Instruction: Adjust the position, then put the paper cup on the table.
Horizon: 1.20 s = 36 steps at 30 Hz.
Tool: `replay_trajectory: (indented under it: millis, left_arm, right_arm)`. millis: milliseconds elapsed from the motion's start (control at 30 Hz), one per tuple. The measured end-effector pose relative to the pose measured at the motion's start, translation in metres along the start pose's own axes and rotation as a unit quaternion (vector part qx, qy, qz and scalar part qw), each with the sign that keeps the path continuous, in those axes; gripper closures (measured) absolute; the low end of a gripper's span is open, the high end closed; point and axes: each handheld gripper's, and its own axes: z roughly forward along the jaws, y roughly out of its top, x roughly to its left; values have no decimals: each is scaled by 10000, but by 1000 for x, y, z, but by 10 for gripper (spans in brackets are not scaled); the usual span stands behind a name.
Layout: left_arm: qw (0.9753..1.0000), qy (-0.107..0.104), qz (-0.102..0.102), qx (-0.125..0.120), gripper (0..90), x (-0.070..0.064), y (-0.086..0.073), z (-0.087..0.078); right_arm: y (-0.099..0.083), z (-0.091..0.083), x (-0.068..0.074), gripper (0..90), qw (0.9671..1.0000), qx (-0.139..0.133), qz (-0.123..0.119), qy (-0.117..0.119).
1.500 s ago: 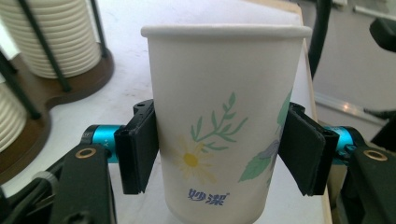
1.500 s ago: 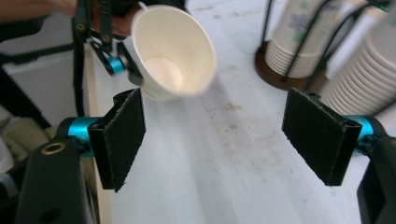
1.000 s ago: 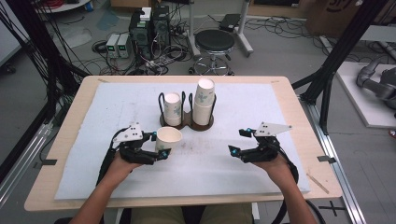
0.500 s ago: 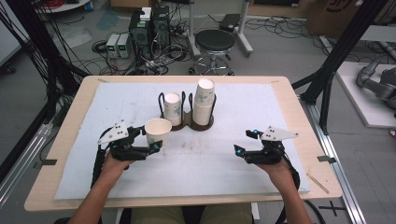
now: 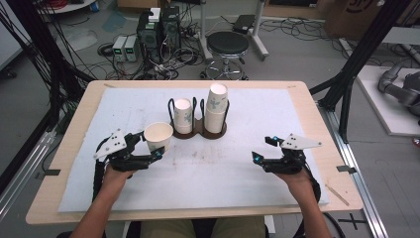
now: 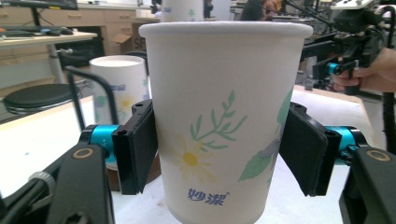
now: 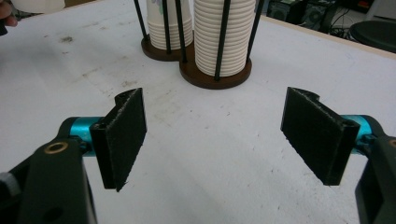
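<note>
1. Left gripper [image 5: 148, 151] — jaws clamped on an upright paper cup [image 5: 158, 136], held left of the cup rack [image 5: 198, 130].
2. Right gripper [image 5: 265, 148] — jaws apart, empty, above the table [image 5: 307, 99].

On the worktop [image 5: 297, 104] a mat [image 5: 237, 173] covers most of the surface. The cup holder [image 5: 198, 130] stands at the mat's middle rear, with one cup stack [image 5: 183, 115] in its left half and another stack [image 5: 218, 106] in its right. A single cup [image 5: 158, 137] sits just front-left of the holder, between the left claw's [image 5: 148, 148] jaws. The right claw [image 5: 265, 148] lies well apart at front right.
</note>
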Motion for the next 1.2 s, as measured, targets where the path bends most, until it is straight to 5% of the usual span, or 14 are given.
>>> replay_trajectory:
  millis: [400,1200]
  left_arm:
    - [9994,318,-18,-102,315,9,0,-14]
    - [9966,797,-187,-102,311,27,-7,-15]
  right_arm:
    - [0,-3,-4,230,9999,-114,62,-94]
    - [-7,-8,-3,230,9999,-96,30,-121]
